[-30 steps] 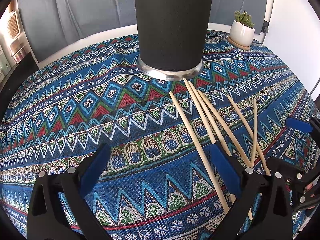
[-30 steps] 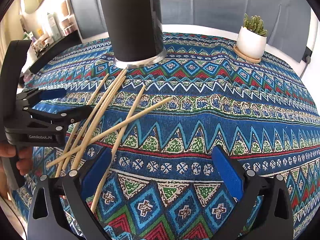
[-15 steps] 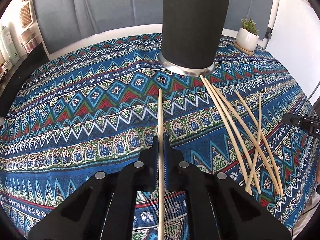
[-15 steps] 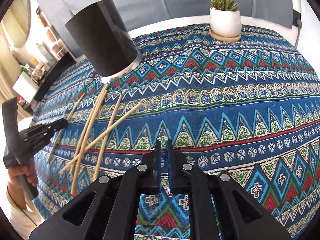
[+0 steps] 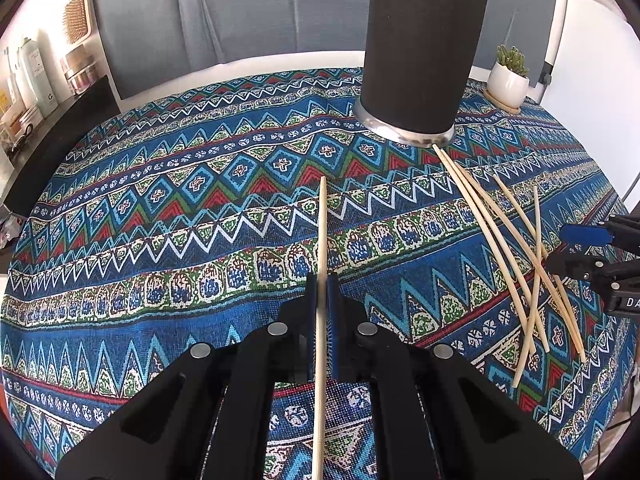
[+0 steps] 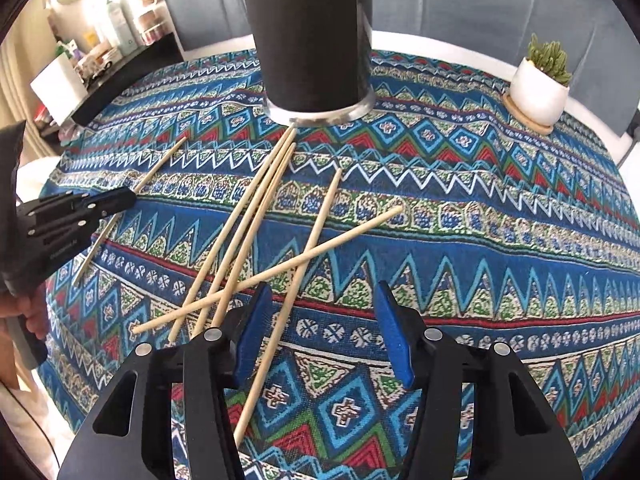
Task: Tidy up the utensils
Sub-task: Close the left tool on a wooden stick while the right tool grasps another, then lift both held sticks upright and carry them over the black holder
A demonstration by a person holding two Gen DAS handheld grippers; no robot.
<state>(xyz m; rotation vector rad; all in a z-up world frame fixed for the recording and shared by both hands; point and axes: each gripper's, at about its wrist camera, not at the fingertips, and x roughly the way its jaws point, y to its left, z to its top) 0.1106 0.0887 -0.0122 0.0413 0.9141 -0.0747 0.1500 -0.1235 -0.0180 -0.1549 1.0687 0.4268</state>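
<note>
My left gripper (image 5: 321, 284) is shut on a single wooden chopstick (image 5: 322, 224), held above the patterned tablecloth and pointing toward the tall black holder (image 5: 420, 60). Several loose chopsticks (image 5: 516, 256) lie crossed on the cloth to its right, near the holder's base. In the right wrist view my right gripper (image 6: 320, 300) is open and empty, low over the near ends of that chopstick pile (image 6: 256, 224); one stick runs between its fingers. The black holder (image 6: 308, 32) stands behind the pile. My left gripper (image 6: 120, 200) with its chopstick (image 6: 160, 164) shows at the left.
A small potted succulent (image 6: 540, 84) on a wooden coaster stands at the table's back right, also in the left wrist view (image 5: 509, 80). Shelves with bottles and jars (image 5: 36, 76) are off the table's left edge. A grey sofa back runs behind the table.
My left gripper closed on a chopstick and lifted it away from the pile. My right gripper shut briefly, then reopened and moved down over the pile's near ends.
</note>
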